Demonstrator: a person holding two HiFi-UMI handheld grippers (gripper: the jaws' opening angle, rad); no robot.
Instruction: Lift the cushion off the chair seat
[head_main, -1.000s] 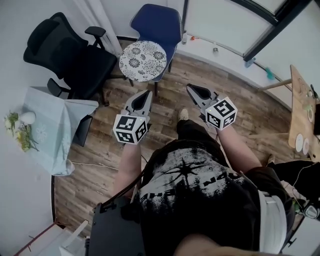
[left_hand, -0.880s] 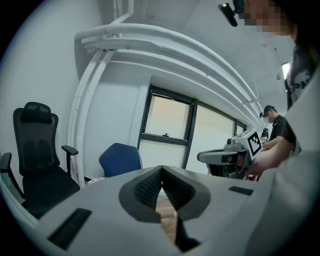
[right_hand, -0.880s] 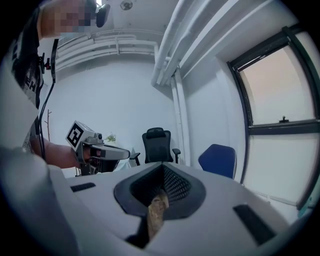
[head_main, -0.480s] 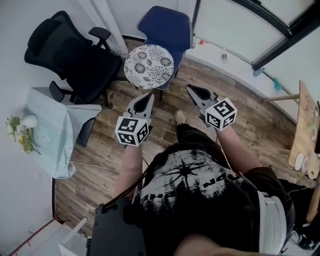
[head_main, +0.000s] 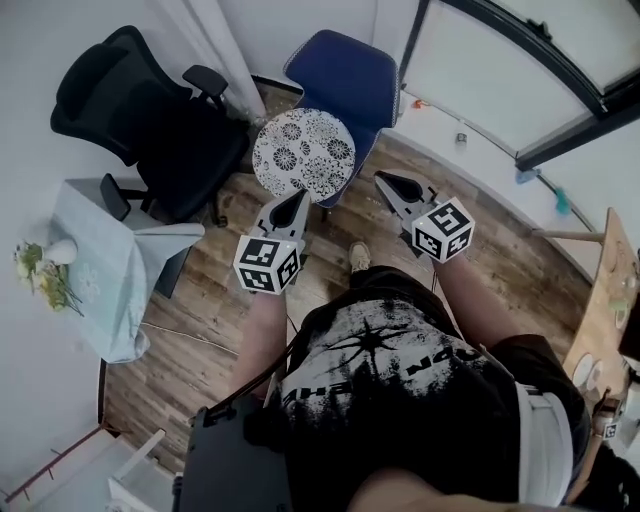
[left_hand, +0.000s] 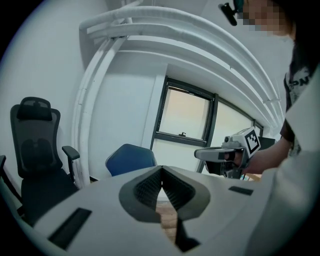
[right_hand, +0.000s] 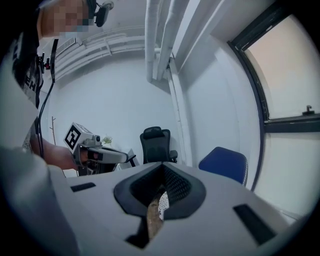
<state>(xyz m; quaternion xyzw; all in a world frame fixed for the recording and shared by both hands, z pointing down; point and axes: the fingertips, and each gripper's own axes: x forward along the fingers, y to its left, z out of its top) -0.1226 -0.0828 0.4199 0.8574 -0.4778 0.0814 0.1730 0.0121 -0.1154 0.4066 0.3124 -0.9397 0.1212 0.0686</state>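
Note:
A round white cushion (head_main: 304, 155) with a dark floral pattern lies on the seat of the blue chair (head_main: 345, 78) by the window wall. My left gripper (head_main: 297, 198) is shut and empty, its tip just short of the cushion's near edge. My right gripper (head_main: 384, 179) is also shut and empty, held to the right of the cushion beside the chair seat. In the left gripper view the shut left gripper (left_hand: 162, 170) points toward the blue chair (left_hand: 131, 159). The right gripper view looks along the shut right gripper (right_hand: 162, 169), with the blue chair (right_hand: 223, 164) at the right.
A black office chair (head_main: 150, 110) stands left of the blue chair. A small table with a pale cloth (head_main: 100, 260) and flowers (head_main: 40, 270) is at the left. A wooden table edge (head_main: 605, 310) shows at the right. Wood floor lies underfoot.
The person has stepped toward the blue chair; the cushion and chair now lie nearer the gripper tips. Both grippers stayed shut side by side.

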